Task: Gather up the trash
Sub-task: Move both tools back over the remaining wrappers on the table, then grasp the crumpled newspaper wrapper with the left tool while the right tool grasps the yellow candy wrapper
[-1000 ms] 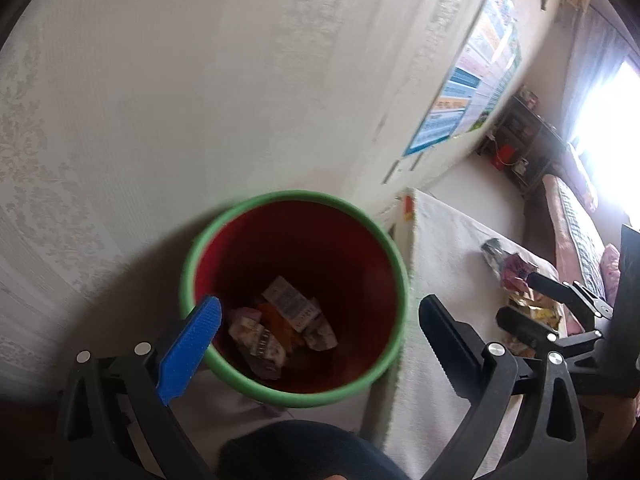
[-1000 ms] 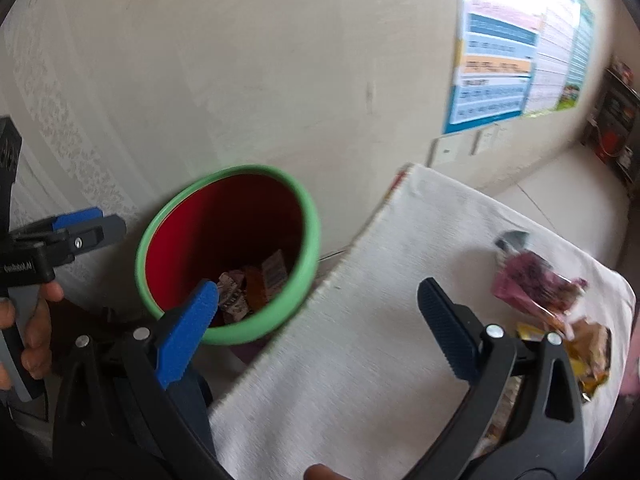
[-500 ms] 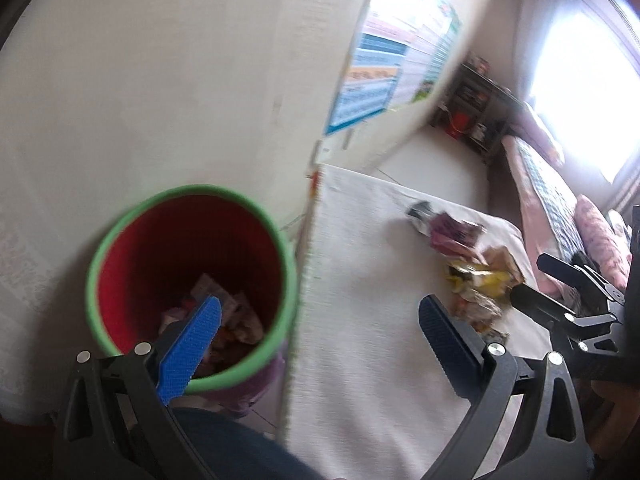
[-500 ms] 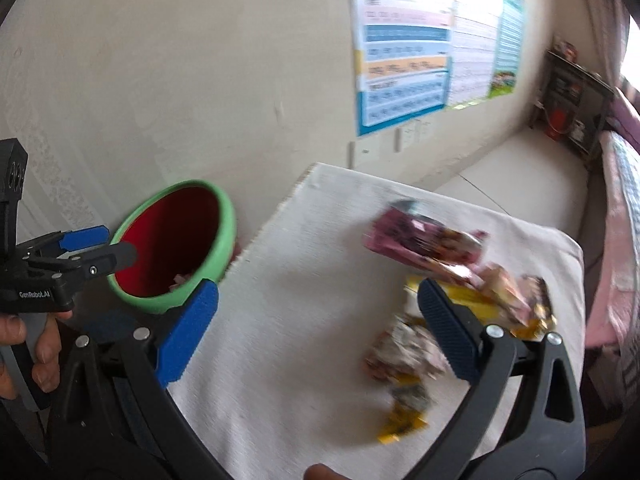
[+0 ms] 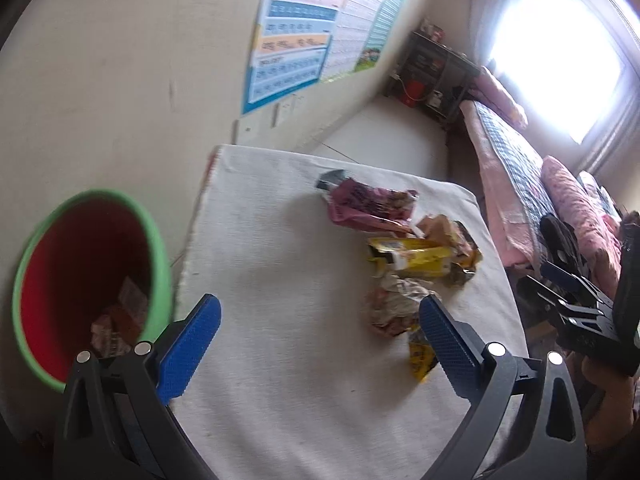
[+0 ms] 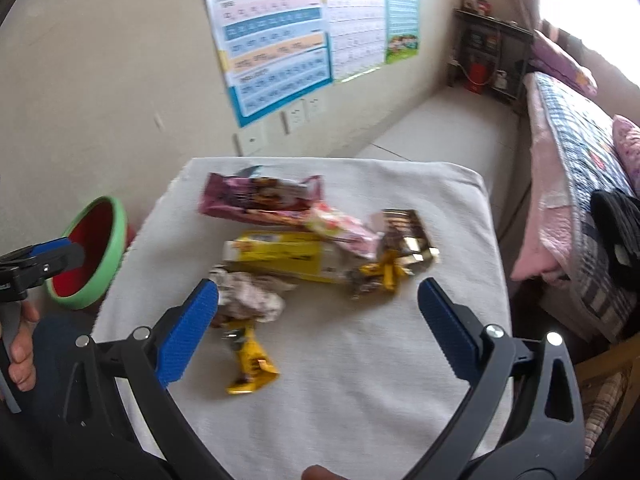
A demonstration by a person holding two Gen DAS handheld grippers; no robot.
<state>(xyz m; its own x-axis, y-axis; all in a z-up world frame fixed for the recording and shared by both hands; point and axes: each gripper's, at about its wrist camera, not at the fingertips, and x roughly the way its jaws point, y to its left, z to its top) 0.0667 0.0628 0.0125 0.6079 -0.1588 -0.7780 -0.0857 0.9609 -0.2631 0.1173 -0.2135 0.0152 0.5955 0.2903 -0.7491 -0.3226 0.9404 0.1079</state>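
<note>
Your left gripper [image 5: 320, 336] and right gripper [image 6: 318, 320]: both spread wide, empty. Bin [image 5: 160, 264] beside worktop [image 5: 280, 400] holds several wrappers [image 5: 120, 320]; the trash pile [image 6: 304, 248] sits on worktop.

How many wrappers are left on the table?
7, possibly more hidden: maroon bag at back, pink wrapper and gold wrapper right of it, yellow box mid-pile, yellow twist beside it, crumpled paper front-left, small yellow wrapper nearest.

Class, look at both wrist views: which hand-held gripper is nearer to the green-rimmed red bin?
Left. The left hand-held gripper hangs open right beside the bin, at the table's near-left corner. The right hand-held gripper is open over the wrappers, farther away.
</note>
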